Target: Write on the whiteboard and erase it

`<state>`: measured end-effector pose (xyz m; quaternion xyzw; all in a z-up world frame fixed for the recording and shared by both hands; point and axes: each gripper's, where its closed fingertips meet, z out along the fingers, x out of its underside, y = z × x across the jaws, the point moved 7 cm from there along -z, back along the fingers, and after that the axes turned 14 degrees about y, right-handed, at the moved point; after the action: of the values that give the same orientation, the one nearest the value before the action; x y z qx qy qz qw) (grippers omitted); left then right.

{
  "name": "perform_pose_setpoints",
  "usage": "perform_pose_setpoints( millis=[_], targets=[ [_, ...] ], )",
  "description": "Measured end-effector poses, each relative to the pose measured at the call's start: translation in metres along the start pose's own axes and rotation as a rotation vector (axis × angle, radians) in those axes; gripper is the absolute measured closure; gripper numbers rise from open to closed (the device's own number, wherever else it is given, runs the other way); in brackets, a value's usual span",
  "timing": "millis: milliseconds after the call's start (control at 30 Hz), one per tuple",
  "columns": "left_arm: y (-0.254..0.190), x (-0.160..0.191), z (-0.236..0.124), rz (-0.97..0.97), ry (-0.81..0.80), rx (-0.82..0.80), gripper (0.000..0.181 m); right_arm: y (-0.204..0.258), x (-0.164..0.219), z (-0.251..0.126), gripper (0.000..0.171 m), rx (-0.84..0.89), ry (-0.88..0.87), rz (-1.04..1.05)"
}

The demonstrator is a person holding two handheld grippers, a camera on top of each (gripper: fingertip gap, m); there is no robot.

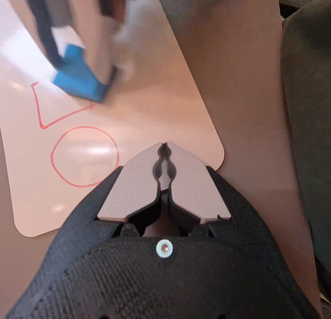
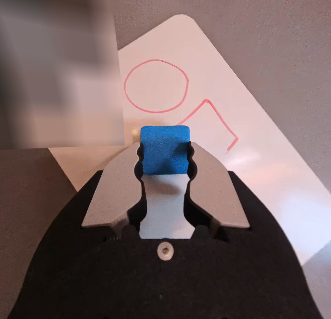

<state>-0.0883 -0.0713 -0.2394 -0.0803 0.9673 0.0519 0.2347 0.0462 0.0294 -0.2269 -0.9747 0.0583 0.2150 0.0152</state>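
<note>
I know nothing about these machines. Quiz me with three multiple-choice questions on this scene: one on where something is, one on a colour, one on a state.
1. Where is the blue eraser?
A. between the right tool's fingers
B. on the floor
C. under the board

2. What colour are the drawn lines?
A. green
B. red
C. black

3. How is the left tool?
A. wide open
B. shut with nothing in it
C. gripping a pen

Answers: 1 A, the right tool clamps it over the whiteboard. 2 B, the red circle and the angular shape show it. 3 B, its tips meet.
</note>
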Motion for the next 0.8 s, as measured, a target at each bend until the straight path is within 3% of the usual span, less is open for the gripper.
perform_pose_setpoints(
  millis=[67, 167, 233, 367, 533, 700, 800],
  targets=[
    [0.0, 0.0, 0.0, 0.0, 0.0, -0.002, 0.181, -0.011, -0.002, 0.001, 0.124, 0.009, 0.0, 0.014],
    [-0.001, 0.0, 0.0, 0.008, 0.003, -0.018, 0.181, -0.086, 0.025, -0.009, 0.124, 0.065, -0.047, 0.23],
    [-0.001, 0.0, 0.0, 0.007, 0.002, -0.021, 0.181, -0.072, 0.026, -0.011, 0.124, 0.064, -0.028, 0.183],
    [0.0, 0.0, 0.0, 0.006, 0.003, -0.013, 0.181, 0.002, 0.0, 0.003, 0.124, -0.009, -0.033, -0.019],
    [-0.001, 0.001, -0.001, 0.013, 0.001, -0.026, 0.181, -0.085, 0.026, -0.009, 0.124, 0.081, -0.046, 0.247],
    [0.0, 0.001, 0.0, 0.0, -0.005, -0.004, 0.181, -0.002, -0.022, 0.011, 0.123, -0.012, 0.005, -0.049],
    [-0.002, 0.0, 0.0, 0.008, 0.0, -0.008, 0.181, -0.054, -0.02, 0.011, 0.123, 0.044, -0.026, 0.101]
  ],
)
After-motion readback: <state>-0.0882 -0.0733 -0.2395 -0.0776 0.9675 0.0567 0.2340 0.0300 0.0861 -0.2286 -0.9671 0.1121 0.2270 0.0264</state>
